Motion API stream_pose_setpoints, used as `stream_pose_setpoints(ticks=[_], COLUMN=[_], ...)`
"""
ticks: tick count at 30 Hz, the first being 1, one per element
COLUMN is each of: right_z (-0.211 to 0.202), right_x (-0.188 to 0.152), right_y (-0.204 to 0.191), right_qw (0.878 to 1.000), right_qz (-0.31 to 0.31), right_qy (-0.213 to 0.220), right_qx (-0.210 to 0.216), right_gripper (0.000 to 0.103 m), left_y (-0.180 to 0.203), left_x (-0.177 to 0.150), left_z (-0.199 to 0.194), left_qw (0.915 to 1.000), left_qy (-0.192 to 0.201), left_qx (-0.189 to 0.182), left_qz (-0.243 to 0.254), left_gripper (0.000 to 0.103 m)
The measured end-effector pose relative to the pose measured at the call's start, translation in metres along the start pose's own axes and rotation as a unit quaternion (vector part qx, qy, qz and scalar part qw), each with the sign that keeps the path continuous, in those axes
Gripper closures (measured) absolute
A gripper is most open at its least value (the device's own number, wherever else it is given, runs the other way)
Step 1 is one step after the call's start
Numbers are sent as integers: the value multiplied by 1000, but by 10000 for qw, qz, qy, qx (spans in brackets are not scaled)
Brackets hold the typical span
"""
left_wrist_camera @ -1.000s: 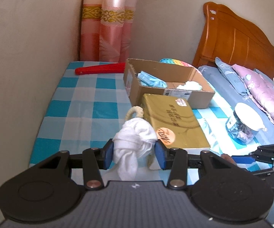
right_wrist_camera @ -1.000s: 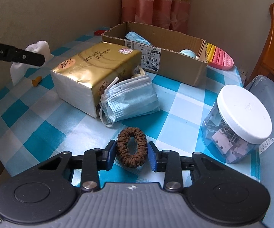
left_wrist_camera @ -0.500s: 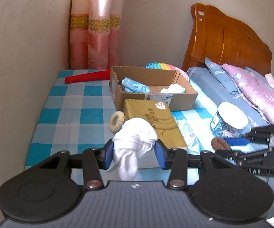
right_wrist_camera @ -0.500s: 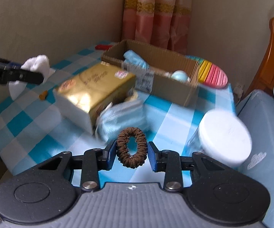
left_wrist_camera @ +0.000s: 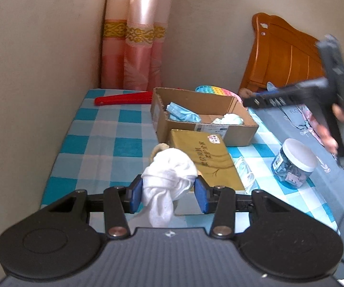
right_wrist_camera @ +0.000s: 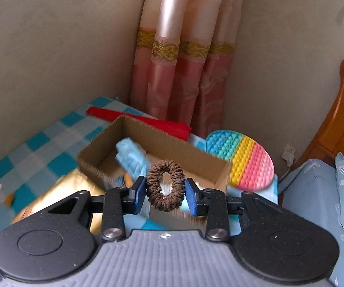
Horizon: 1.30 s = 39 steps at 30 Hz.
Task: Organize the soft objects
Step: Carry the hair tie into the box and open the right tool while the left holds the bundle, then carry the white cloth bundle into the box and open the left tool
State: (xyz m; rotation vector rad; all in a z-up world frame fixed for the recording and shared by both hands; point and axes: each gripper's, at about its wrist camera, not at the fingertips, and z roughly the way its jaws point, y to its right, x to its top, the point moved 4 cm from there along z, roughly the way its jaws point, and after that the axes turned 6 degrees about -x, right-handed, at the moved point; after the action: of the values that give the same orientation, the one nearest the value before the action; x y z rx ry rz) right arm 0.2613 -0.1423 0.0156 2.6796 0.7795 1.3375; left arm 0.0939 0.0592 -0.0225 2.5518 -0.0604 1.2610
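Step in hand: both tongs carry soft items toward the box (left_wrist_camera: pixel 203 119); the drop into it is not yet made.
Left tongs (left_wrist_camera: pixel 168 192): clamped on a white cloth (left_wrist_camera: pixel 167 177), its tail hanging below the pads, above the near part of the tabletop (left_wrist_camera: pixel 105 143), well short of the box.
Right tongs (right_wrist_camera: pixel 164 191): clamped on a brown scrunchie (right_wrist_camera: pixel 165 185), held upright between the blue pads, above the near wall of the box; the view is motion-blurred.
Box contents: blue masks (left_wrist_camera: pixel 181 113) at the left end, a pale bundle (left_wrist_camera: pixel 229 119) at the right end; bare cardboard floor between them.
Next move, right: judged to be a short advance past the near wall, then a release over the bare floor. Keep the scrunchie clear of the rim so it does not catch or fall outside.
Next move, left: judged to be a pass over the gold pack (left_wrist_camera: pixel 205 157), which lies just in front of the box. Lift the hanging tail enough to clear both.
Edges: a wall runs along the left side of the tabletop; a red fan (left_wrist_camera: pixel 124 99) and curtain (left_wrist_camera: pixel 133 55) stand behind the box; a pop mat (right_wrist_camera: pixel 241 160) lies just beside its right end.
Open room: the checked area left of the box is free. A jar (left_wrist_camera: pixel 293 161) stands to the right, near the bed (right_wrist_camera: pixel 315 191).
Risk: two tongs over one small box may collide; take turns.
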Motion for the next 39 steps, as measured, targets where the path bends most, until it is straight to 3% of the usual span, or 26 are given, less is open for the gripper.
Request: stream_pose_setpoints(ticks=[2, 4, 7, 24, 32, 39], right_z=[15, 28, 32, -20, -59, -78], right_x=[11, 16, 17, -39, -88, -110], right_y=[1, 3, 5, -13, -30, -32], right_qw=[10000, 9998, 9995, 9981, 9966, 9950], right_qz=[66, 182, 222, 565, 760, 922], right_qy=[-19, -13, 171, -204, -309, -345], right_qx=[-55, -92, -134, 144, 19, -152], right_gripper=[54, 23, 1, 0, 0, 0], left_y=[-3, -5, -8, -1, 11, 24], left_x=[-1, -1, 1, 34, 59, 91], left_z=[0, -1, -2, 17, 42, 80], left_qw=[10000, 9999, 9999, 9995, 9985, 9971], left_qy=[-11, -18, -9, -13, -121, -254], left_qx=[48, 104, 151, 80, 47, -91], left_qz=[-49, -62, -60, 306, 527, 712], left_gripper=[59, 59, 59, 59, 59, 59])
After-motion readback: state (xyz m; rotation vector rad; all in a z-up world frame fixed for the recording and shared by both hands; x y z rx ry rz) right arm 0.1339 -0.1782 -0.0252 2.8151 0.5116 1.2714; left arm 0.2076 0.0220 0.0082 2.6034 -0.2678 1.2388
